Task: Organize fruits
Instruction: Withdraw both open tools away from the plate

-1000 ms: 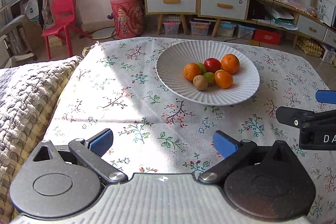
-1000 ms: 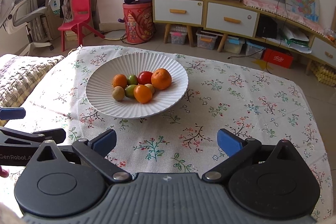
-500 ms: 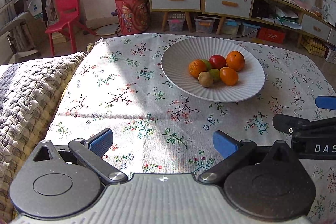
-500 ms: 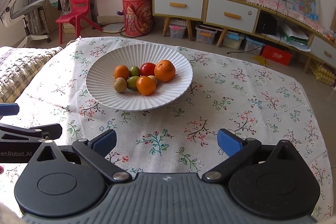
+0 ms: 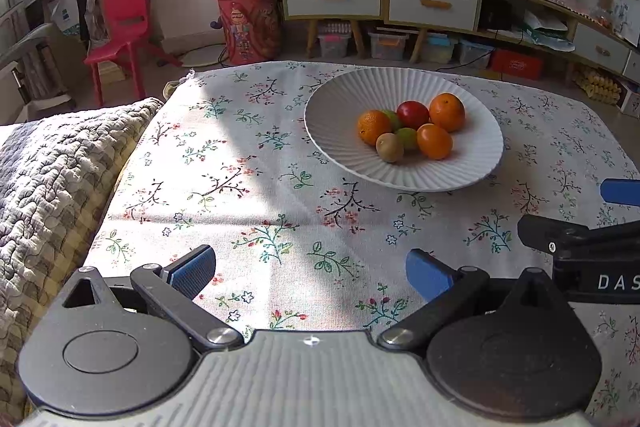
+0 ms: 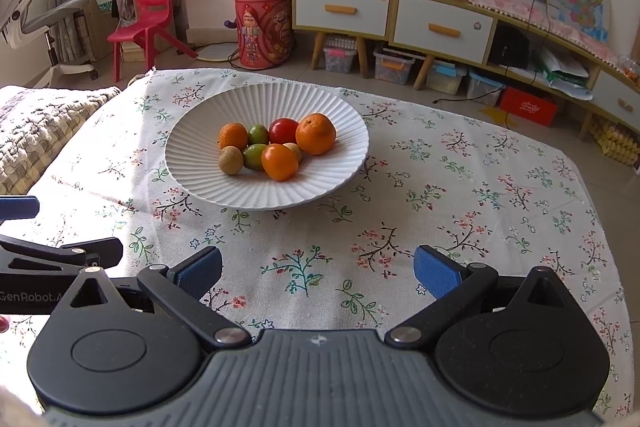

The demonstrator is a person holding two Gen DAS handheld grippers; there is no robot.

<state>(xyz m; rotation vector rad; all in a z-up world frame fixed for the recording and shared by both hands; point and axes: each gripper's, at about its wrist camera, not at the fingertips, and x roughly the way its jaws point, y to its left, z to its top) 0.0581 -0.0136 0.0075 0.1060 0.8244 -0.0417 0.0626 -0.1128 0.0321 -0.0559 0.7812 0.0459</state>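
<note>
A white ribbed plate [image 5: 332, 107] [image 6: 188, 163] rests on the floral tablecloth [image 5: 248, 187] [image 6: 460, 195] and holds several fruits: oranges [image 5: 447, 111] [image 6: 316, 133], a red fruit [image 5: 413, 114] [image 6: 283, 131], green ones [image 5: 407, 138] [image 6: 258, 134] and a brown kiwi [image 5: 389, 147] [image 6: 231, 159]. My left gripper [image 5: 311, 273] stands open over the cloth, well short of the plate. Beside it my right gripper [image 6: 318, 270] is open too, nothing between its fingers. Each gripper shows at the edge of the other's view.
A quilted blanket [image 5: 52, 179] [image 6: 36, 123] lies along the table's left side. Beyond the far table edge are a red chair [image 5: 124, 27], a red bucket [image 6: 264, 27] and a low cabinet with drawers [image 6: 400, 15] on the floor.
Both grippers have drawn back a little and tilted, so the plate sits slightly lower and nearer in view. The fruits have not moved and both grippers stay open.
</note>
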